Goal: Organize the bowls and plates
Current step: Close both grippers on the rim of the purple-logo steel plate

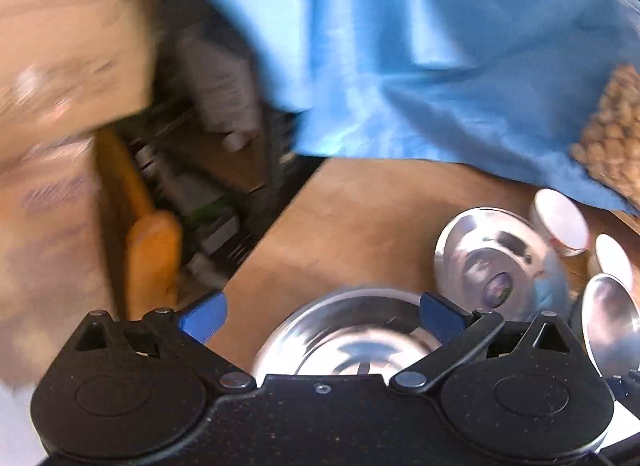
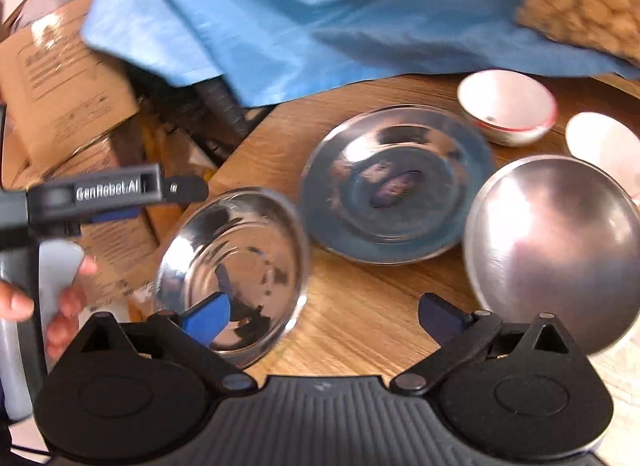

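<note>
Both tools stood wide apart with nothing between the jaws. The left tool (image 1: 322,316) hung over the near rim of the small steel bowl (image 1: 352,336), which sat dead ahead and just below its tips, bracketed by the two blue pads. From the right tool (image 2: 324,316), that same small steel bowl (image 2: 236,266) lay ahead and off to the left, just past its left pad. Straight ahead and a little further out sat the steel plate (image 2: 394,181), flat on the wooden worktop (image 2: 360,298). To the right, just beside the right pad, a large steel bowl (image 2: 556,242) sat rim down, dome up. Beyond it, two white bowls (image 2: 506,105) stood near the blue cloth (image 2: 280,17).

By my judgement the left tool was nearer the small bowl, the right tool nearer the upturned one. All round pieces, so no long axis to line up with; the rim was the only purchase.
</note>
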